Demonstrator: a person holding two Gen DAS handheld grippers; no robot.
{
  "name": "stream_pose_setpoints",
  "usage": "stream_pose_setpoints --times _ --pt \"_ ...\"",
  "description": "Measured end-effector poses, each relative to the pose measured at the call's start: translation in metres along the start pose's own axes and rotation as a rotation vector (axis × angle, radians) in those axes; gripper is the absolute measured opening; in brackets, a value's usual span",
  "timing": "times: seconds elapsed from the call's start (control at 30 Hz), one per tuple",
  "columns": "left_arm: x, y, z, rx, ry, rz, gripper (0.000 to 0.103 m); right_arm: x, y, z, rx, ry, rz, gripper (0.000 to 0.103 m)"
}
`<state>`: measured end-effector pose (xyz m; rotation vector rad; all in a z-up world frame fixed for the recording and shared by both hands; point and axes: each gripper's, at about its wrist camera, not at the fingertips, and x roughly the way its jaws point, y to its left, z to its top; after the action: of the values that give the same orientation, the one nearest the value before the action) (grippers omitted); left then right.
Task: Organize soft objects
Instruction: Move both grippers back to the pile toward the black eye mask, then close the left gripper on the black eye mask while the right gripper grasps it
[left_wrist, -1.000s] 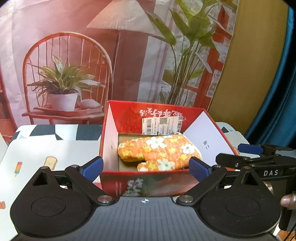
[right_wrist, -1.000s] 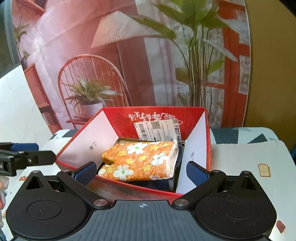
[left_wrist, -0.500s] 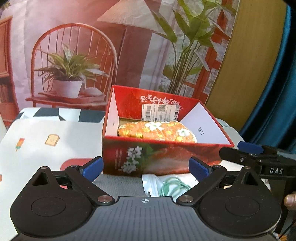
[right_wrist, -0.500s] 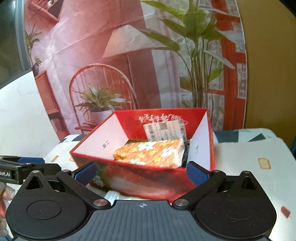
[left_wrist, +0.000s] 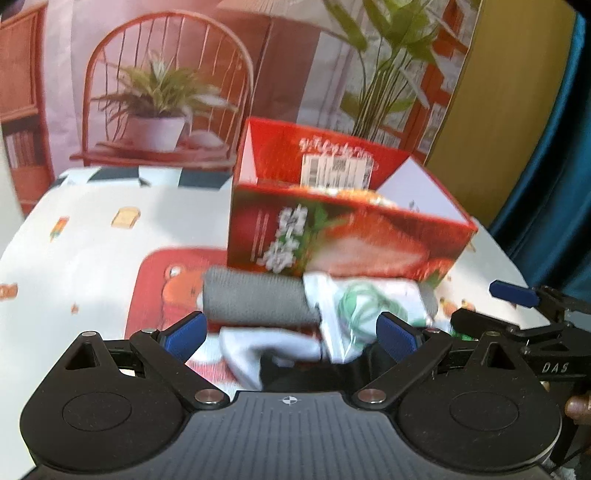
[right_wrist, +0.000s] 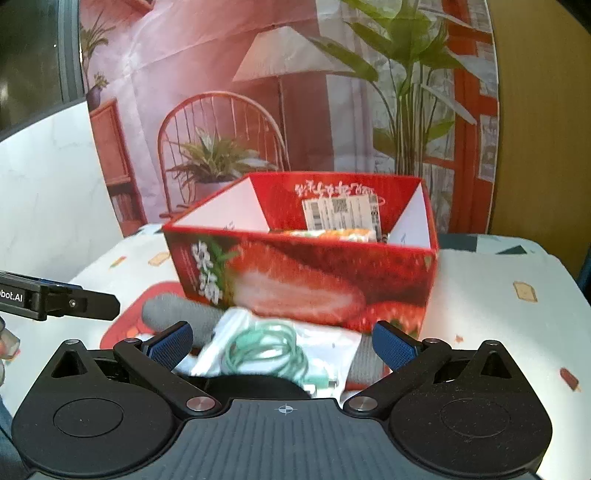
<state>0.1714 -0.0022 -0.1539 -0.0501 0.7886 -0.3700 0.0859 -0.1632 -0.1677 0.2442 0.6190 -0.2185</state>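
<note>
Both tools have pulled back and lower from the red box (left_wrist: 347, 236), so its strawberry-printed front is now facing them. A shipping label (right_wrist: 341, 212) is sitting inside, unreadable through blur, above what is probably the floral mitt (right_wrist: 332, 234). On the worktop (left_wrist: 85, 236), a grey roll (left_wrist: 255, 299) and bagged green cable (right_wrist: 266, 350) are lying just before the box. Left tool (left_wrist: 291, 334) and right tool (right_wrist: 282, 341) are gaping wide, gripping nothing.
</note>
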Motion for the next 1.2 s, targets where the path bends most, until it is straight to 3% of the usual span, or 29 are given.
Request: stream_pose_setpoints --times 0.2,0.33,0.43,0.93,1.07,1.1,1.2 --pt "0.003 0.005 -0.027 -0.021 0.054 -0.016 0.095 -0.006 0.001 -0.021 -0.005 0.039 0.018 0.102" --pt "0.013 0.009 -0.046 -0.064 0.116 -0.034 0.083 -0.006 0.004 -0.034 -0.022 0.070 0.035 0.091" --pt "0.019 0.012 -0.056 -0.094 0.145 -0.040 0.083 -0.002 0.006 -0.039 -0.039 0.091 0.042 0.082" --pt "0.043 0.020 -0.072 -0.177 0.184 -0.075 0.084 0.029 -0.007 -0.046 0.035 0.168 0.034 0.084" --pt "0.044 0.017 -0.072 -0.172 0.178 -0.090 0.082 0.029 -0.007 -0.045 0.056 0.162 0.070 0.077" --pt "0.044 0.016 -0.072 -0.168 0.175 -0.086 0.081 0.028 -0.005 -0.044 0.051 0.159 0.075 0.074" --pt "0.040 0.014 -0.071 -0.146 0.163 -0.049 0.059 0.024 0.001 -0.040 0.033 0.139 0.084 0.069"
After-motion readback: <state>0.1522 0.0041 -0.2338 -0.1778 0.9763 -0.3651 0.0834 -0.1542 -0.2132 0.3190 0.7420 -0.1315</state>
